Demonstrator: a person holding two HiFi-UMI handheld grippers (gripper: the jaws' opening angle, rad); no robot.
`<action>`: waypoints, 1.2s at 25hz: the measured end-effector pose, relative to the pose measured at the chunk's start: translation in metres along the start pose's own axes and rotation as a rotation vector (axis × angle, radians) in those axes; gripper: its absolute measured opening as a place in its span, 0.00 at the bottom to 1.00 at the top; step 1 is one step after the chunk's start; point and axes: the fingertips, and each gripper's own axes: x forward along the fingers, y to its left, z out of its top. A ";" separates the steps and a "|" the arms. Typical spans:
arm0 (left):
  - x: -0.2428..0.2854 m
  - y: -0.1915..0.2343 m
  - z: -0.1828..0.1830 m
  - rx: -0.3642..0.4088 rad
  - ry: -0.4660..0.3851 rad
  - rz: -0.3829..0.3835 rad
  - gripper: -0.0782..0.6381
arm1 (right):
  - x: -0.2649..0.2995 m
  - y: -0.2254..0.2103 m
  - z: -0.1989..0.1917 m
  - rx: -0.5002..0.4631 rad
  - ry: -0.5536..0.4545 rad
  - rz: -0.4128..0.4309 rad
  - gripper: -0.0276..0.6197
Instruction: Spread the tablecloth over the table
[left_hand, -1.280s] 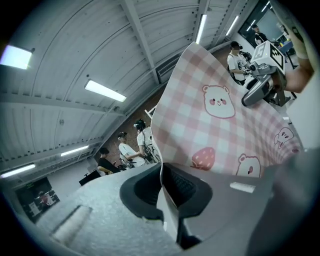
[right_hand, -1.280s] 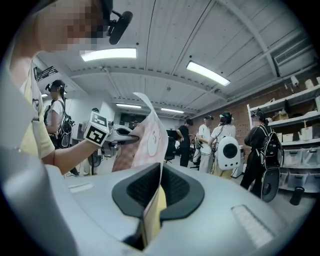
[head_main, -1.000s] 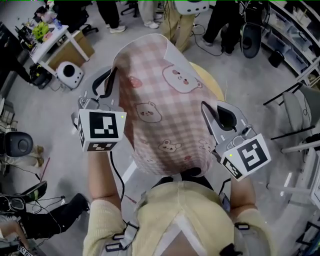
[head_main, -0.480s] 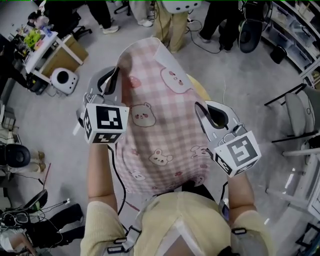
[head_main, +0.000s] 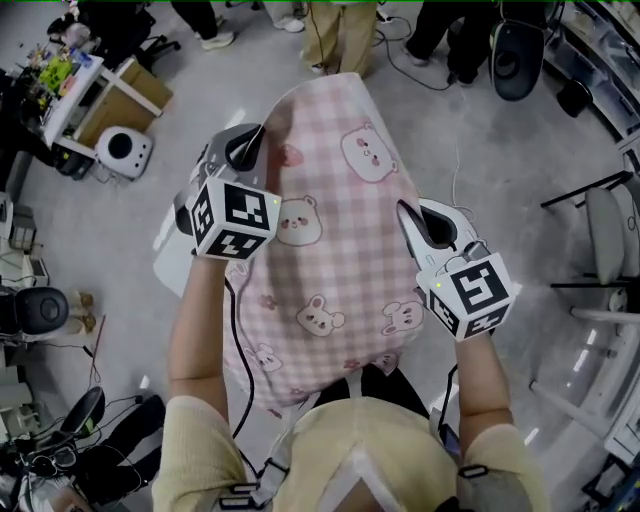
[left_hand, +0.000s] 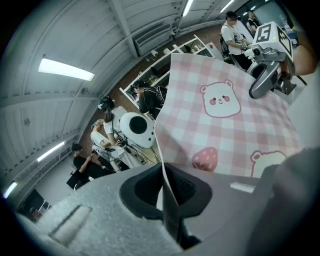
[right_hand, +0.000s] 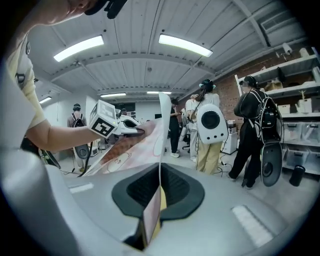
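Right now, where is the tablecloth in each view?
Head view: centre, tablecloth held out in the air.
Left gripper view: right half, edge pinched by the left gripper.
Right gripper view: centre-left, seen edge-on.
Shared landmark: the right gripper, clamped on the cloth's edge.

Tablecloth (head_main: 335, 260) near hem partly hidden behind wearer's shirt (head_main: 350, 455), standing people (head_main: 338, 35) cut off at top edge

We see a grey floor (head_main: 480, 130) bearing a white round device (head_main: 124, 150), a cardboard box (head_main: 125, 105) and a chair (head_main: 603, 215).
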 end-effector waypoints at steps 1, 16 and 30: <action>0.016 -0.005 -0.002 0.002 0.015 -0.017 0.12 | 0.007 -0.011 -0.008 0.013 0.006 0.001 0.06; 0.082 -0.046 -0.030 0.117 0.085 -0.177 0.12 | 0.033 -0.026 -0.054 0.078 0.102 -0.110 0.06; 0.124 -0.070 -0.052 0.273 0.170 -0.290 0.12 | 0.058 -0.035 -0.070 0.012 0.237 -0.163 0.06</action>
